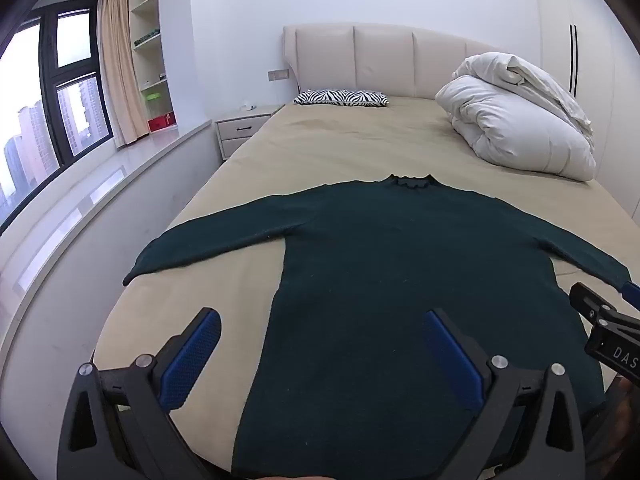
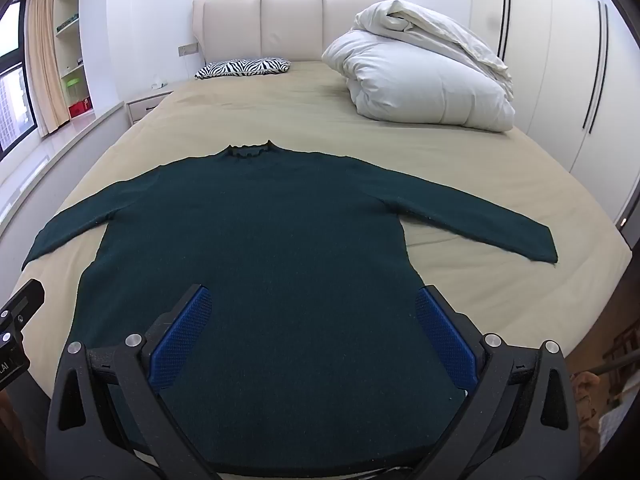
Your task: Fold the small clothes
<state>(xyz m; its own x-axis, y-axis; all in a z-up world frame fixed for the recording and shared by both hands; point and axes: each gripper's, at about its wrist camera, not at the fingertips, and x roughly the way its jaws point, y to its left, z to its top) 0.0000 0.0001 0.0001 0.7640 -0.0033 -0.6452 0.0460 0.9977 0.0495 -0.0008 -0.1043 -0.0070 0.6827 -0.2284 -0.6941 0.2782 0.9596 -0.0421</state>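
Both my claws are spread wide, nothing between the pads. Left gripper [image 1: 320, 328] hovers above the lower left part of the sweater [image 1: 400, 280], angled down; right gripper [image 2: 314, 312] does the same over the lower middle. Neither touches the fabric as far as I can tell.

Sweater: dark green, long-sleeved, lying flat on the bed [image 1: 340, 148], which is covered by a beige sheet. The frilled collar [image 2: 250, 150] points to 12 o'clock, toward the headboard [image 1: 380, 60]; the hem is at 6, nearest me. Both sleeves are spread out, one cuff around 9 o'clock [image 2: 36, 248], the other around 3 [image 2: 540, 248]. The body looks smooth, with no folds in it.

In the left wrist view my right gripper's tip shows at the 3 o'clock edge [image 1: 600, 320], just beside the sweater's right sleeve. In the right wrist view the left gripper's body sits at the 8 o'clock edge [image 2: 16, 328].

Rest of the bed: zebra-print pillow [image 1: 341, 97] at 12 against the headboard, and a bundled white duvet [image 1: 516, 120] at 2 o'clock, well apart from the sweater. Nightstand [image 1: 240, 130] at 10–11 beside the bed, window [image 1: 52, 100] and curtain [image 1: 118, 64] at 9–10, wardrobe doors [image 2: 560, 60] at 2–3.
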